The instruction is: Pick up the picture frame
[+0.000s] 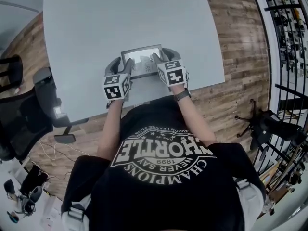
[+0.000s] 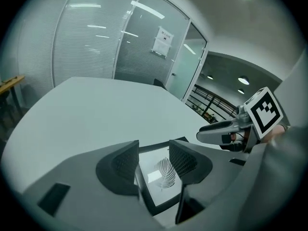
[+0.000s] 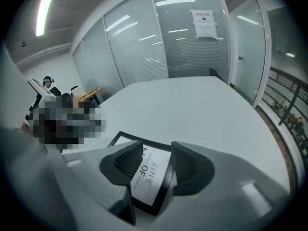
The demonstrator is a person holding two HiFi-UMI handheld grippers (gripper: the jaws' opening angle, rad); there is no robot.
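A black picture frame [image 1: 142,57] lies flat on the white table [image 1: 120,18], close to its near edge. My left gripper [image 1: 123,64] stands open over the frame's left side and my right gripper [image 1: 162,56] stands open over its right side. In the left gripper view the frame [image 2: 161,176], with a feather print, shows in the gap of the left gripper [image 2: 153,160], and the pads are not pressing on it. The right gripper [image 2: 226,131] shows at the right there. In the right gripper view the frame's lettered side [image 3: 147,174] lies between the jaws of the right gripper [image 3: 155,160], untouched.
The table's far part is bare. A black office chair [image 1: 29,109] stands at the left of the table. A black railing [image 1: 284,42] runs along the right, over wooden flooring. Glass partition walls [image 2: 96,37] stand beyond the table.
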